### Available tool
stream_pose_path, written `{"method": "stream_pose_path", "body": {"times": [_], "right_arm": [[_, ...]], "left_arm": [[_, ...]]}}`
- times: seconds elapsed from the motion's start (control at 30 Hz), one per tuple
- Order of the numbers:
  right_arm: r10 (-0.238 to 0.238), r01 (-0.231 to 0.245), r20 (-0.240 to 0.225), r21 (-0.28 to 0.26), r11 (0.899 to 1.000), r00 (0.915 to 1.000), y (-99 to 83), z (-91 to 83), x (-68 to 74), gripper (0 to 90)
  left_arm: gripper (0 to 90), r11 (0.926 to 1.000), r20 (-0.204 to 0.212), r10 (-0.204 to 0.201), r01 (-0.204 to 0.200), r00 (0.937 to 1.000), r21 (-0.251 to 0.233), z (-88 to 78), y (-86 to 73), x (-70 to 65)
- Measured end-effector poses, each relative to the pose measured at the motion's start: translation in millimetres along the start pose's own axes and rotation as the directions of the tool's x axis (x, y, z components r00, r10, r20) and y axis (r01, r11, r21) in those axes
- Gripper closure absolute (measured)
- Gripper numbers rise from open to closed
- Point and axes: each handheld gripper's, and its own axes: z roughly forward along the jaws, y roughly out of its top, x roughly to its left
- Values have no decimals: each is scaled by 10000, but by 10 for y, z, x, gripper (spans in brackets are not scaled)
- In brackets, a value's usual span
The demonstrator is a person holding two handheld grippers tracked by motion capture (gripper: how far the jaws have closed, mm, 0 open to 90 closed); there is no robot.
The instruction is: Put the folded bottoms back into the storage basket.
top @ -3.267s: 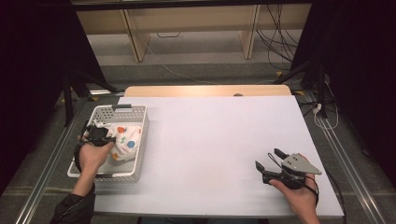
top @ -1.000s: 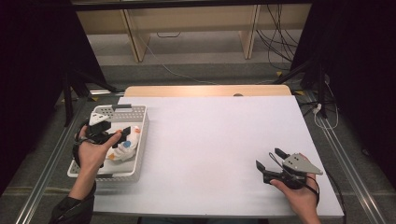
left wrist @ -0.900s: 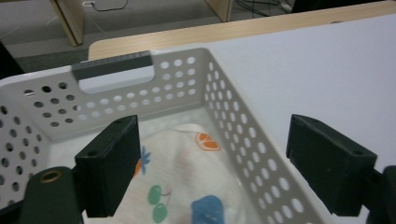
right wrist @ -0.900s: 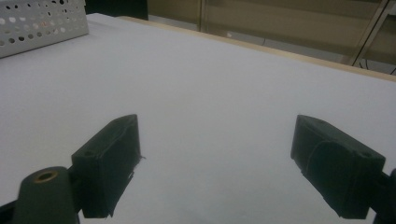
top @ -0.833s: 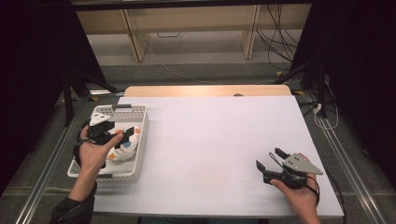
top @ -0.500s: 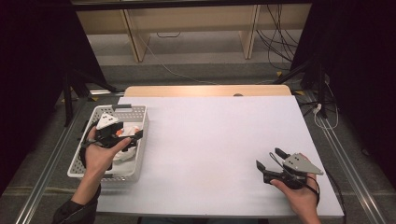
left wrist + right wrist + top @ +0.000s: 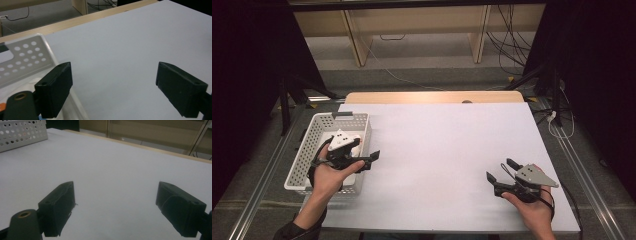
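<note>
L gripper [image 7: 371, 159] has come up out of the white perforated basket [image 7: 307, 150] at the table's L edge since approx 1 s ago; it now hangs over the basket's R rim, pointing R toward mid-table. Jaws wide apart, nothing between them in the L gripper view, so it left empty, w/ no item lifted out. Judging by that, a pick from the basket isn't done yet. Basket contents are mostly hidden by the hand; a white piece w/ an orange bit [image 7: 2, 107] shows near the L jaw. White table [image 7: 447, 150] bare in the middle, nothing blocking a set-down. R gripper [image 7: 501, 172], near R corner, hasn't moved; its 2 jaws wide open, empty.
</note>
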Motion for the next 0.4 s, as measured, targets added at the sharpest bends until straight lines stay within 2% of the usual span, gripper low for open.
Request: {"method": "stream_pose_path", "body": {"times": [0.17, 0.4], "right_arm": [[8, -8, -3, 5, 10000, 10000, 4, -8, -1, 164], [14, -14, 10, -23, 10000, 10000, 2, -10, -10, 164]], "left_arm": [[142, 9998, 149, 189, -189, 9997, 14, -2, -23, -101], [148, 9998, 121, 196, -196, 9997, 31, -10, -10, -105]]}}
